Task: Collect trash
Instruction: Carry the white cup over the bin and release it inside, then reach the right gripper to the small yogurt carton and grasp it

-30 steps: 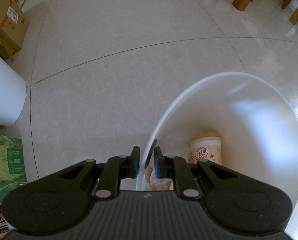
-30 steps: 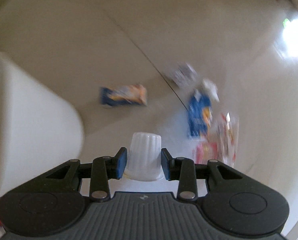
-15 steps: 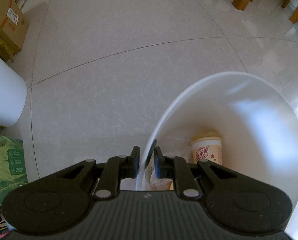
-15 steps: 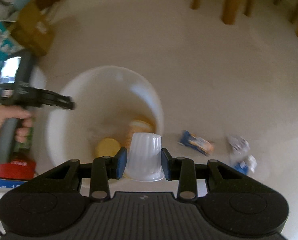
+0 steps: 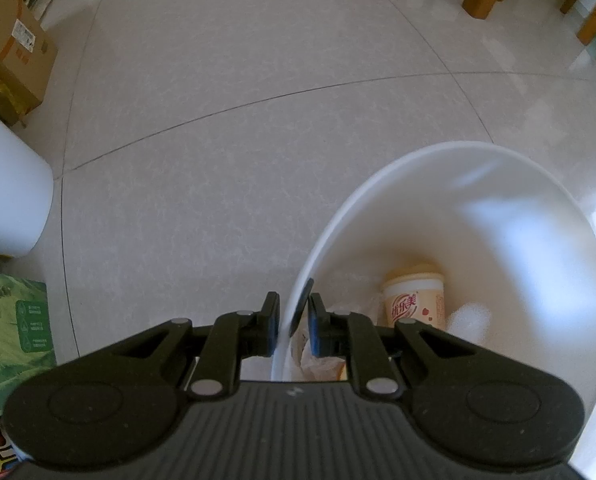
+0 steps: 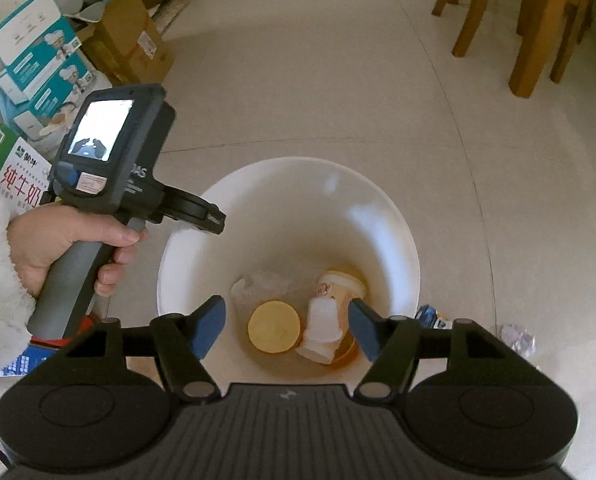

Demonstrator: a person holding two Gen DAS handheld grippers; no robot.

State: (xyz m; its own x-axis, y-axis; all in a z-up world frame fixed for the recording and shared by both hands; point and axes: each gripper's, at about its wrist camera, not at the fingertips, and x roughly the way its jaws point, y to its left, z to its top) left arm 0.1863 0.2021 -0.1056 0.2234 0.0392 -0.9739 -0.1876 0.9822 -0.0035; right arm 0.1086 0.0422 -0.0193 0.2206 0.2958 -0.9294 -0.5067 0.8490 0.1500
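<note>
A white bucket stands on the tiled floor and holds trash. My left gripper is shut on the bucket's rim. Inside lie a milk-tea cup, a yellow lid, crumpled clear plastic and a small white ribbed cup. My right gripper hangs open above the bucket, nothing between its fingers. The small white cup lies below it, against the milk-tea cup. A hand in a white fluffy sleeve holds the left gripper's handle.
Snack wrappers and a crumpled clear wrapper lie on the floor right of the bucket. Cardboard boxes and cartons are stacked at the left. A second white bucket stands left. Wooden chair legs stand at the far right.
My right gripper swung from the floor litter to above the bucket, opened, and the small white ribbed cup dropped inside. The left gripper kept its hold on the rim.
</note>
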